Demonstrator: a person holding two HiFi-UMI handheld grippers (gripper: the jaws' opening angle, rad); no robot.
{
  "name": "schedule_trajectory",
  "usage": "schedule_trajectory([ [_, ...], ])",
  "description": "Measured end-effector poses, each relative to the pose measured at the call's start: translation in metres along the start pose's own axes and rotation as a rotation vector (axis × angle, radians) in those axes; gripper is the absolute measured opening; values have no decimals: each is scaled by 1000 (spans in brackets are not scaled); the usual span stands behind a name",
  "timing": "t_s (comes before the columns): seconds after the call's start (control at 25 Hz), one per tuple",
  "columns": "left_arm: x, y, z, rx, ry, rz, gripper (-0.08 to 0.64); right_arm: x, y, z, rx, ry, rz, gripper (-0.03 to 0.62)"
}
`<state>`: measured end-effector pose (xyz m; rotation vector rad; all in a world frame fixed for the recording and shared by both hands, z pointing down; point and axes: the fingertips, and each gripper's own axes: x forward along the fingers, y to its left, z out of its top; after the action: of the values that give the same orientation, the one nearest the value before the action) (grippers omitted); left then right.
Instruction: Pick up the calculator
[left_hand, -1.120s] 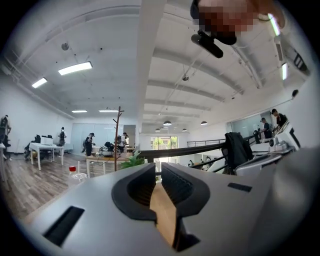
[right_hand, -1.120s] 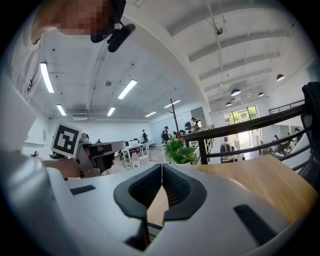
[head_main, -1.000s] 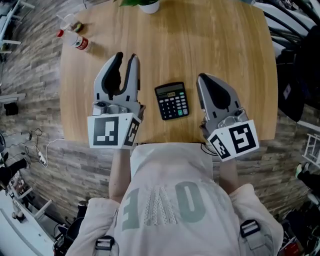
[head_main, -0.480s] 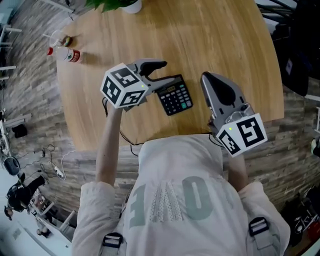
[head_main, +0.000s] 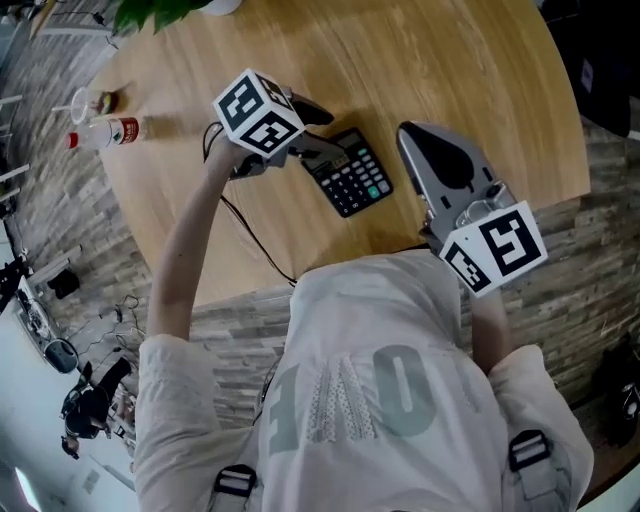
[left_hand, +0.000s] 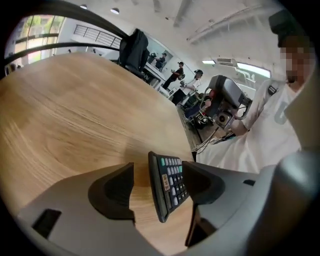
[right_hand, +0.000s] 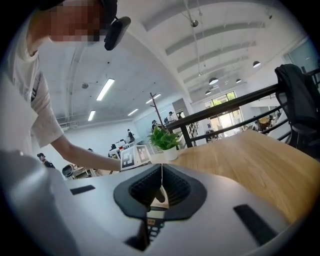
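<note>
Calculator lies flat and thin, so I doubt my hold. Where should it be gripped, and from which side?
Across the two long edges of the calculator, coming low from its display end: a flat slab offers only edges. The left gripper is placed so, its fingers just opened with the calculator between them, not clamped.

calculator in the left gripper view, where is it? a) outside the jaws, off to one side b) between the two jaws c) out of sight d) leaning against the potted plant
b: the left gripper view shows the calculator on the table between the jaws of the left gripper, which have just been opening and stand apart, not clamped on it.
</note>
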<state>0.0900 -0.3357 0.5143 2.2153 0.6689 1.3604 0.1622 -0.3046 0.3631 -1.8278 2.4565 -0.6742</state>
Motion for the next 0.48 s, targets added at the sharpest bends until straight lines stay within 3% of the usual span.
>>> schedule_trajectory([
  [0.32, 31, -14, -23, -53, 247, -255, 290, 2, -17, -15, 70, 23, -36, 20],
  [0.48, 38, -25, -29, -118, 311, -379, 290, 5, -23, -21, 106, 33, -38, 20],
])
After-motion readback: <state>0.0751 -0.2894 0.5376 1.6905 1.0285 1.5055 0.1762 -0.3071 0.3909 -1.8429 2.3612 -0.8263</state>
